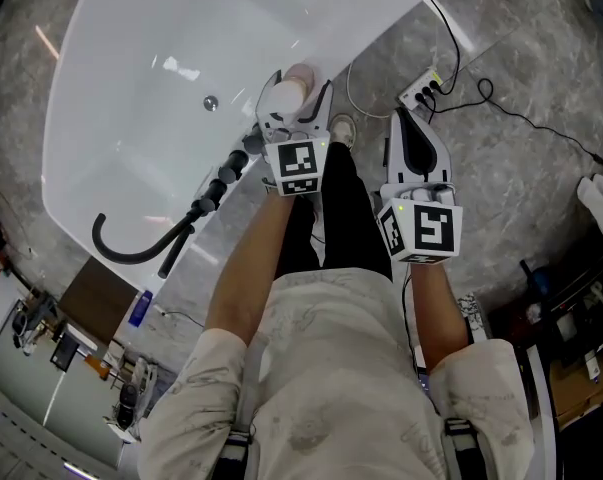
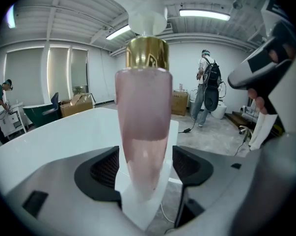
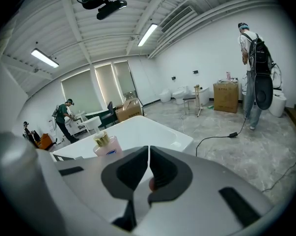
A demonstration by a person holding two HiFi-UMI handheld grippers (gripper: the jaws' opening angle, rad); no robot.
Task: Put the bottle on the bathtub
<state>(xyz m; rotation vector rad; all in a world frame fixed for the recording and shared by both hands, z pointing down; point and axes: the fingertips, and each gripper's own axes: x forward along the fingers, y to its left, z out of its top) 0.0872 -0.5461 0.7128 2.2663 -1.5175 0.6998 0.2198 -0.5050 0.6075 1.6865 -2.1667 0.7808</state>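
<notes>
The pink bottle (image 2: 142,132), with gold collar and white pump, stands upright on the white bathtub (image 1: 131,78) rim, at the tub's 4 o'clock edge in the head view. The left gripper (image 1: 299,96) has its jaws spread wide on either side of the bottle, pads just clear of it. At its 3 o'clock, the right gripper (image 3: 148,170) hangs over the floor, jaws closed together and empty.

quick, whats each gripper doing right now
Left gripper: open, pink pump bottle with gold collar between its fingers, not clamped.
Right gripper: closed, empty.
</notes>
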